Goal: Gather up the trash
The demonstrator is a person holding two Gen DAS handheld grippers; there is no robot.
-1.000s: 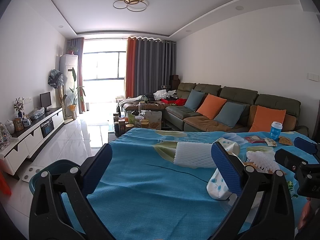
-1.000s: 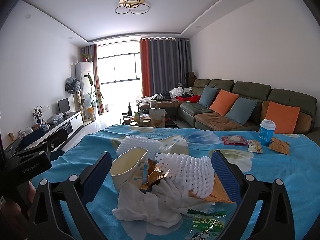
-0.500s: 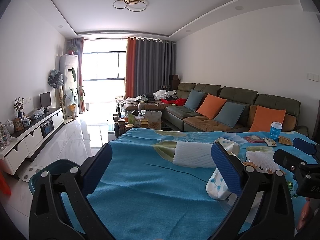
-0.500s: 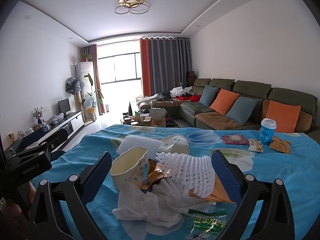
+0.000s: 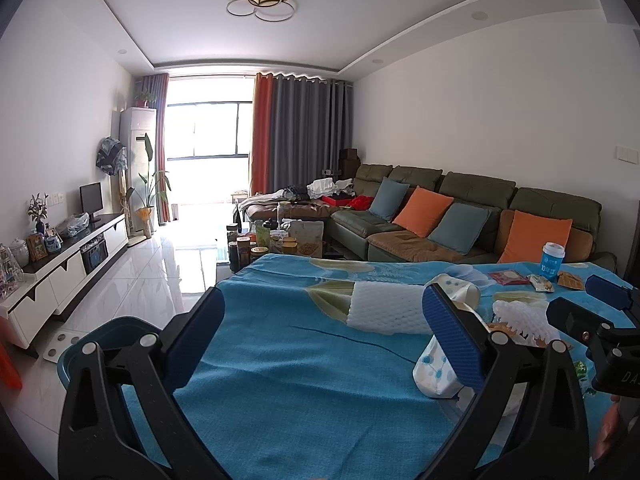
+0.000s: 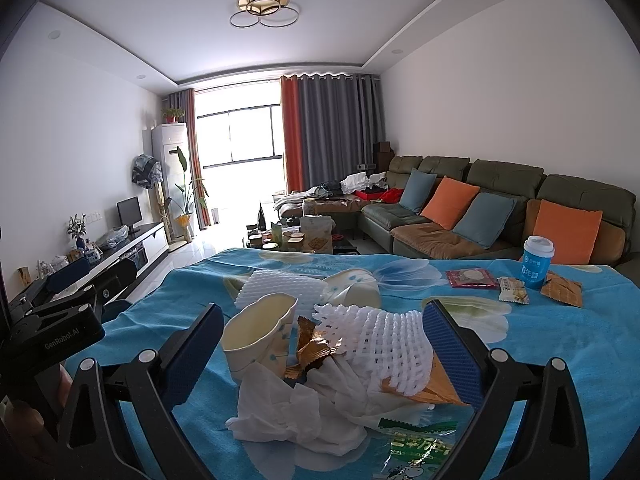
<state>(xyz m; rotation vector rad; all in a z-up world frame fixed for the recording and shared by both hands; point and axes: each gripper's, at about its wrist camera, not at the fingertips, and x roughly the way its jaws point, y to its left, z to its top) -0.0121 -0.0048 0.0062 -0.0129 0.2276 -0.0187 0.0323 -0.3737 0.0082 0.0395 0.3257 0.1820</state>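
worktop (image 6: 560,360) under blue cloth, teal bin (image 5: 100,344) on floor off its left edge. trash heap mid-worktop: foam net (image 6: 384,340), paper cup (image 6: 256,332), crumpled tissue (image 6: 288,412), wrappers. right tongs (image 6: 320,344) spread wide, straddling heap, nothing clamped. left tongs (image 5: 320,332) apart too, empty, over bare cloth. looks like pre-grab; next guess: lower right, pinch foam net or cup, carry to bin.
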